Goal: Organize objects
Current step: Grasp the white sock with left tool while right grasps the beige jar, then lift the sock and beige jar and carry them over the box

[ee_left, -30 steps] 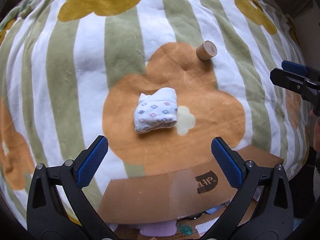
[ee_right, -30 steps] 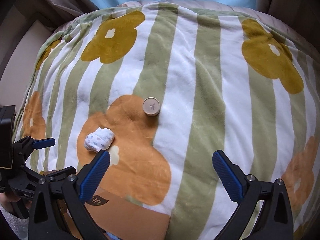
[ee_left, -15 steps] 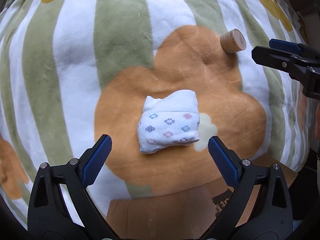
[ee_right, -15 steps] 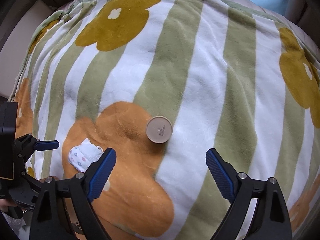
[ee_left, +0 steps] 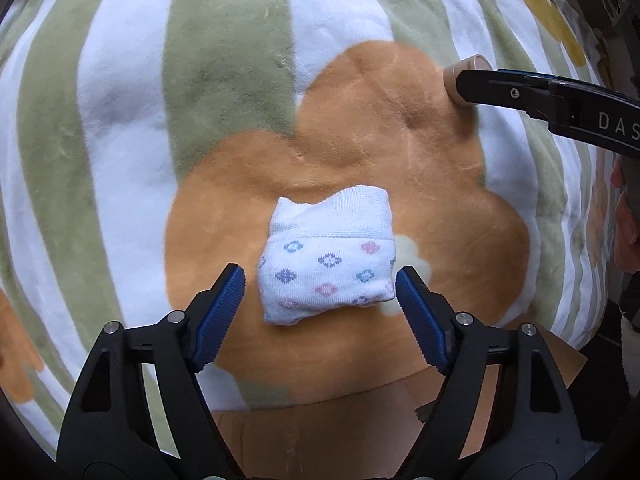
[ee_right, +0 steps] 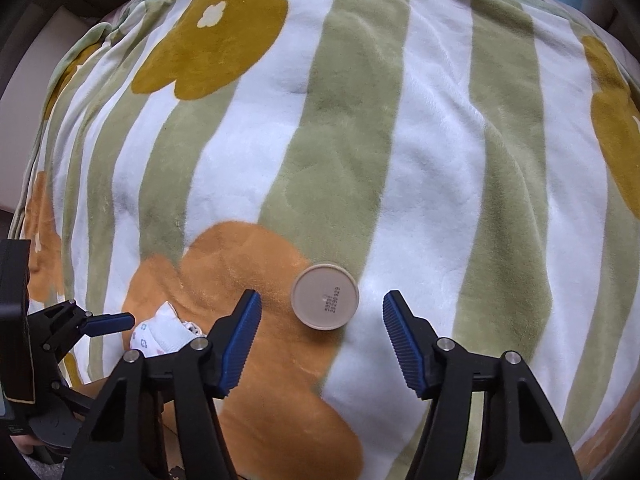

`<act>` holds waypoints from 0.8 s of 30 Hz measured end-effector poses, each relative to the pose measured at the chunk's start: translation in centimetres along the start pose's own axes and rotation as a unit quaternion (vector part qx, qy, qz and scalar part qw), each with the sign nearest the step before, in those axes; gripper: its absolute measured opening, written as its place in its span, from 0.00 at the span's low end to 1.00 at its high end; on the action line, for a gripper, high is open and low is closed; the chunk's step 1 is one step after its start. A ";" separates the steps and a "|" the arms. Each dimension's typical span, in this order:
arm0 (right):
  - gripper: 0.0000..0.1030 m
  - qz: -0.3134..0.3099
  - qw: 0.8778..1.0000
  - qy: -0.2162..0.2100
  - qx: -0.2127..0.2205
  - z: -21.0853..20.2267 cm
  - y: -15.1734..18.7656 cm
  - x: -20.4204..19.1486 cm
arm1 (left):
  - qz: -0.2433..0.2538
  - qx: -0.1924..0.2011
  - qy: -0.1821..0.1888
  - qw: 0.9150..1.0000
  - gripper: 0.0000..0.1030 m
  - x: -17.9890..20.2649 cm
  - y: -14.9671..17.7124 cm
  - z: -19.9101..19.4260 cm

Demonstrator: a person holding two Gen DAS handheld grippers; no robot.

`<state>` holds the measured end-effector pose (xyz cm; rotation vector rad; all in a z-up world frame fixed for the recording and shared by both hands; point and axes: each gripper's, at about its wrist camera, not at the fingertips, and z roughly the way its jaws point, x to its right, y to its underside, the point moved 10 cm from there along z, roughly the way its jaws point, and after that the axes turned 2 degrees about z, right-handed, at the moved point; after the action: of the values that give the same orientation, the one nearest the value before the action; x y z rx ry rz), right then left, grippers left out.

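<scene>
Rolled sock bundle [ee_left: 326,270], white w/ small coloured diamonds, lies on orange flower of the striped blanket [ee_left: 224,92]. Soft, light, squashy; prob best pinched across its middle, where the roll is thickest. Left gripper [ee_left: 320,312] straddles it, jaws closing, pads not yet pressing. Small beige round jar [ee_right: 325,295] sits well apart, at flower's edge: looks rigid, light, smooth sides, may slip, so take it across the diameter. Right gripper [ee_right: 322,340] closing too, jar just ahead of tips, untouched.

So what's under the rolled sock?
The rolled sock lies on the orange flower of the striped blanket, partly covering a small white flower print. Anything beneath the blanket there is hidden.
</scene>
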<state>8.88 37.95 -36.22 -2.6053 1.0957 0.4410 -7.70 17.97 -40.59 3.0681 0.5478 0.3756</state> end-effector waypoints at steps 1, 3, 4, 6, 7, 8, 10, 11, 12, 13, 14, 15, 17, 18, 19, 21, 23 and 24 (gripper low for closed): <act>0.54 0.005 1.000 -0.001 0.001 0.1 -0.1 0.0 | 0.000 -0.001 0.001 1.000 0.72 0.1 0.0 0.1; 0.49 0.010 1.000 -0.004 0.000 0.3 -0.3 0.0 | 0.002 -0.003 0.002 1.000 0.64 0.1 0.1 0.4; 0.48 0.013 1.000 -0.004 0.000 0.4 -0.3 -0.1 | 0.003 -0.004 0.000 1.000 0.63 0.1 0.1 0.5; 0.42 0.016 1.000 -0.005 -0.001 0.6 -0.3 -0.2 | 0.005 -0.001 0.000 1.000 0.61 0.1 0.1 0.5; 0.40 0.018 1.000 -0.006 -0.001 0.6 -0.3 -0.2 | 0.007 0.000 0.002 1.000 0.60 0.2 0.2 0.5; 0.38 0.018 1.000 -0.003 -0.002 0.6 -0.3 -0.2 | 0.012 0.001 0.002 1.000 0.59 0.2 0.2 0.5; 0.36 0.017 1.000 0.002 -0.002 0.7 -0.2 -0.1 | 0.022 0.005 -0.002 1.000 0.57 0.2 0.2 0.4; 0.35 0.018 1.000 0.004 -0.002 0.7 -0.2 0.0 | 0.026 0.005 -0.005 1.000 0.56 0.3 0.2 0.4; 0.33 0.021 1.000 0.003 -0.002 0.7 -0.1 0.1 | 0.028 0.006 -0.006 1.000 0.55 0.2 0.2 0.4; 0.32 0.028 1.000 0.005 0.000 0.7 -0.1 0.2 | 0.027 0.007 -0.007 1.000 0.54 0.2 0.3 0.5; 0.30 0.029 1.000 0.006 0.000 0.7 0.0 0.3 | 0.026 0.008 -0.006 1.000 0.53 0.2 0.2 0.5; 0.30 0.032 0.999 0.005 0.001 0.6 0.0 0.4 | 0.024 0.009 -0.006 1.000 0.52 0.1 0.2 0.4; 0.30 0.039 0.999 0.005 0.006 0.3 0.0 0.5 | 0.022 0.013 -0.003 1.000 0.51 0.2 0.1 0.3; 0.30 0.042 0.999 0.008 0.009 0.2 0.1 0.5 | 0.021 0.016 -0.001 1.000 0.50 0.2 0.0 0.2; 0.30 0.045 0.999 0.009 0.012 0.1 0.1 0.6 | 0.021 0.019 0.000 1.000 0.50 0.3 0.0 0.0; 0.30 0.050 0.999 0.008 0.016 -0.3 0.2 0.6 | 0.022 0.025 0.001 0.999 0.50 0.4 -0.2 -0.4; 0.30 0.053 0.998 0.010 0.018 -0.6 0.0 0.8 | 0.023 0.029 0.001 0.999 0.50 0.4 -0.3 -0.7; 0.30 0.055 0.998 0.009 0.019 -0.8 0.0 0.8 | 0.022 0.032 0.001 0.999 0.49 0.4 -0.4 -0.9</act>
<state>9.54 37.16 -35.78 -2.5292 1.2445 0.4178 -7.66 18.42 -39.66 3.1451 0.5034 0.3675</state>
